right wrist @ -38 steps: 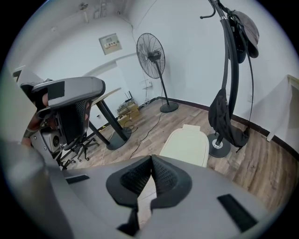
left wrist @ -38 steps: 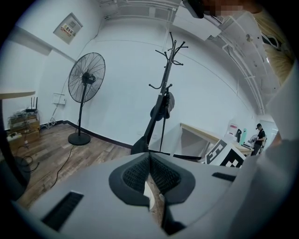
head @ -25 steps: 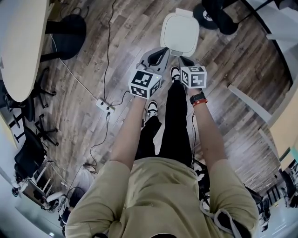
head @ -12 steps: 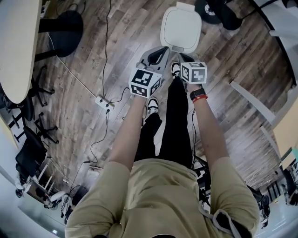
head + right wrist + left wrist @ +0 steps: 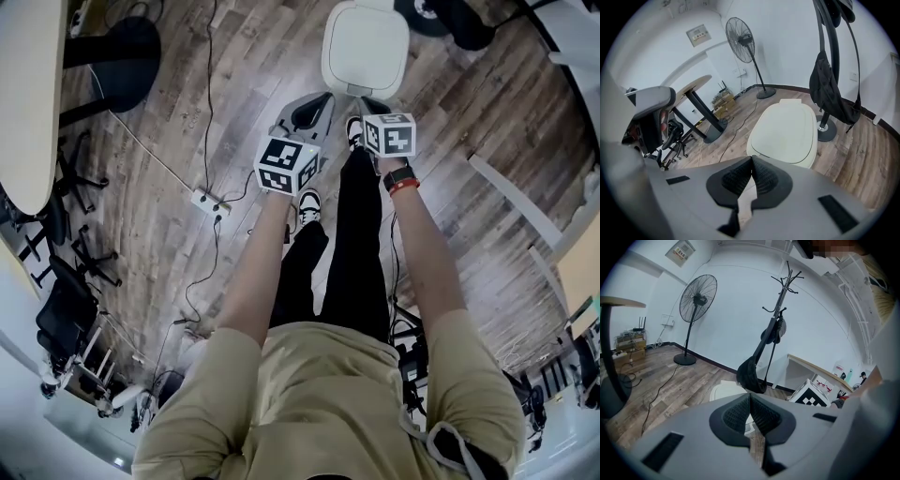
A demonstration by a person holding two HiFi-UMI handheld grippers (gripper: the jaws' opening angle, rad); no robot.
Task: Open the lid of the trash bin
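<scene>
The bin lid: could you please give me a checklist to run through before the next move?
1. Lid down, nothing on top: ok.
2. Right claw empty, jaws together: ok.
3. Left claw empty, jaws together: ok.
4. Right claw lined up with the lid's near edge: ok.
5. Right claw touching the lid: cannot tell.
6. Room behind the lid to swing up, with the bag hanging close: cannot tell.

The left arm and right arm are stretched forward and down, side by side; the left gripper is held with jaws pressed together, nothing between them; the right gripper, just beside it, is likewise closed and empty.
</scene>
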